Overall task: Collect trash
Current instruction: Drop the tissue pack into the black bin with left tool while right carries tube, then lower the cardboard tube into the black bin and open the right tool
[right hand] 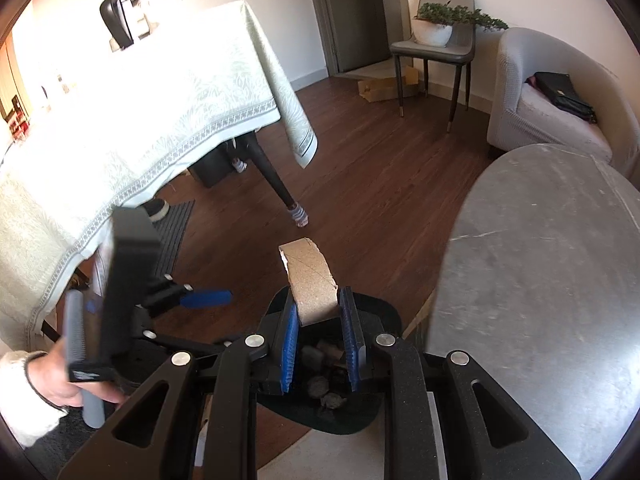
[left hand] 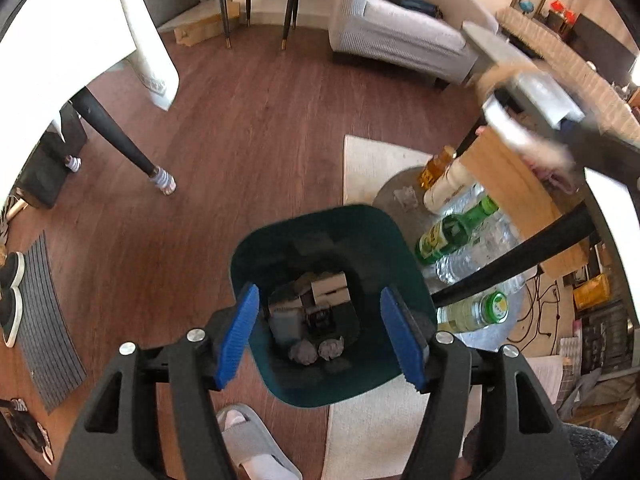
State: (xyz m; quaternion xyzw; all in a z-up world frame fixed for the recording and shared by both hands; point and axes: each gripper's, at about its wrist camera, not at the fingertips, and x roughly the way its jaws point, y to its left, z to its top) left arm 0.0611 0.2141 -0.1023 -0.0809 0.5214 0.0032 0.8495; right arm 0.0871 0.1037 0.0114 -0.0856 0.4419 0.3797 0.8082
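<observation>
From my remote seat I can't make out a single readable word or number in either wrist view. The green bottle (left hand: 456, 228) carries a yellow label and the pale bottle (left hand: 448, 186) beside it has what may be reddish print, but both are too blurred and small for me to read. The amber bottle (left hand: 436, 166) and the green-capped bottle (left hand: 476, 314) show labels with no legible lettering either.

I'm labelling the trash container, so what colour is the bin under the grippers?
Dark teal green; the bin shows best in the left wrist view, under the open left gripper.
</observation>
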